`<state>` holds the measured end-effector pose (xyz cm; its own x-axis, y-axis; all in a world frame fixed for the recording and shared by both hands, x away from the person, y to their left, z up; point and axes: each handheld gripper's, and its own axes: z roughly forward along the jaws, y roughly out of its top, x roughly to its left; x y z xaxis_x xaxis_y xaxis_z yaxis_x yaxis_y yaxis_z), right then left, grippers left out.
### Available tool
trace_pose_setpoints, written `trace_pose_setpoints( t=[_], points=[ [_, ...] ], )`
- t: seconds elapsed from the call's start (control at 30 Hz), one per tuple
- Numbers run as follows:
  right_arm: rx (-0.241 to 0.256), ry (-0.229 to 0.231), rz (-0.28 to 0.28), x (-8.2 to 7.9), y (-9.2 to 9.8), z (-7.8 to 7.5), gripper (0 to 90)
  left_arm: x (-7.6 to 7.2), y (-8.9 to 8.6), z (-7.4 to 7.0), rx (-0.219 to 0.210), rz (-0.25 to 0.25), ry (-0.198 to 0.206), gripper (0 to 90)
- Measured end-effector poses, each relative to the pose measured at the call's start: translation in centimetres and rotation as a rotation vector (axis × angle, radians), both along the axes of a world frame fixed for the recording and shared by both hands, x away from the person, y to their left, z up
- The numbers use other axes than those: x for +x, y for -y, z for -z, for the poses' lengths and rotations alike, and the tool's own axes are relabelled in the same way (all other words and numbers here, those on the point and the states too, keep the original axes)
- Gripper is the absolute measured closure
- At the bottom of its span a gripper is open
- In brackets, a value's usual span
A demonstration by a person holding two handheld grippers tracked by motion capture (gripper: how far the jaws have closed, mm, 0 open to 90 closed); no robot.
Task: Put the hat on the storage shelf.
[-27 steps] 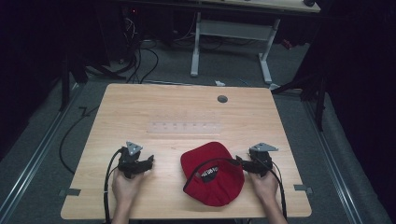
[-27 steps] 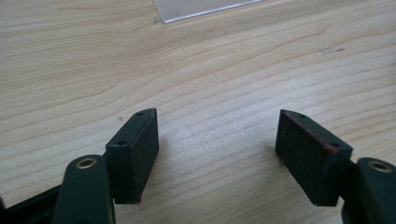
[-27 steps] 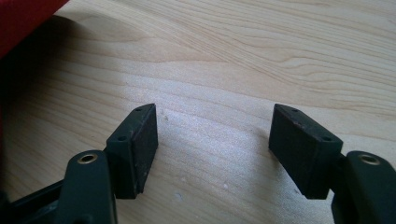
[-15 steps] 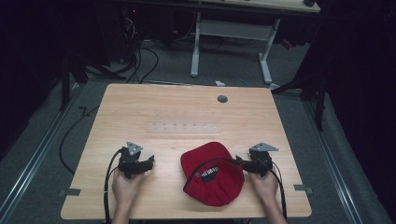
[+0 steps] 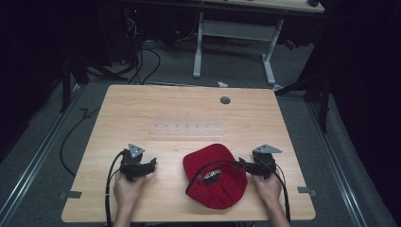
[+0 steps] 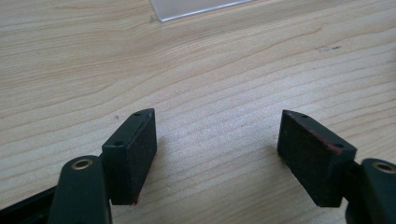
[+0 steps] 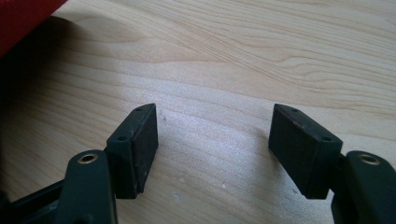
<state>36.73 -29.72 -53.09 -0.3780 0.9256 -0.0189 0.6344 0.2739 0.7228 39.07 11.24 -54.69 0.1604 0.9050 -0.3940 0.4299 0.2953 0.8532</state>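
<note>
A red cap (image 5: 213, 175) with a black band and white lettering lies on the wooden table (image 5: 189, 113) near the front edge, right of centre. My left gripper (image 5: 152, 165) rests on the table to the cap's left, a short gap away, open with bare wood between its jaws (image 6: 217, 149). Just off the cap's right side sits my right gripper (image 5: 242, 163), also open over bare wood (image 7: 212, 144). A corner of the red cap (image 7: 23, 16) shows at the upper left of the right gripper view.
A clear plastic strip (image 5: 187, 128) lies flat across the table's middle; its corner (image 6: 196, 8) shows ahead of the left gripper. A round grey grommet (image 5: 225, 100) sits near the far edge. Another desk's white legs (image 5: 198, 47) and floor cables stand beyond.
</note>
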Motion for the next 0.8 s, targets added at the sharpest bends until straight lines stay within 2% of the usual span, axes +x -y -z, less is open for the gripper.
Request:
trace_pose_setpoints(
  t=[0.4, 0.43, 0.5, 0.6, 0.7, 0.8],
  points=[
    [0.005, -0.003, 0.031, 0.1, 0.2, 0.0, 32.5, 0.0, 0.0, 0.0, -0.001, 0.006, -0.001, 28.2],
    [0.003, -0.015, 0.055, 0.0, 0.5, -0.1, 33.5, 0.0, 0.0, 0.0, 0.0, 0.006, -0.002, 28.2],
    [0.023, -0.032, 0.061, -0.2, 0.8, -0.4, 35.7, 0.0, 0.0, 0.0, -0.001, 0.006, -0.001, 28.1],
    [0.042, -0.016, 0.062, -0.7, 1.4, -1.0, 37.0, 0.0, 0.0, 0.0, -0.001, 0.006, -0.001, 28.1],
    [0.083, 0.029, 0.073, -1.7, 2.0, -1.9, 38.6, 0.0, 0.1, 0.0, -0.001, 0.009, 0.0, 27.8],
    [0.14, 0.049, 0.088, -2.9, 2.6, -2.6, 38.6, 0.0, 0.1, 0.0, 0.0, 0.011, 0.0, 27.8]
  ],
)
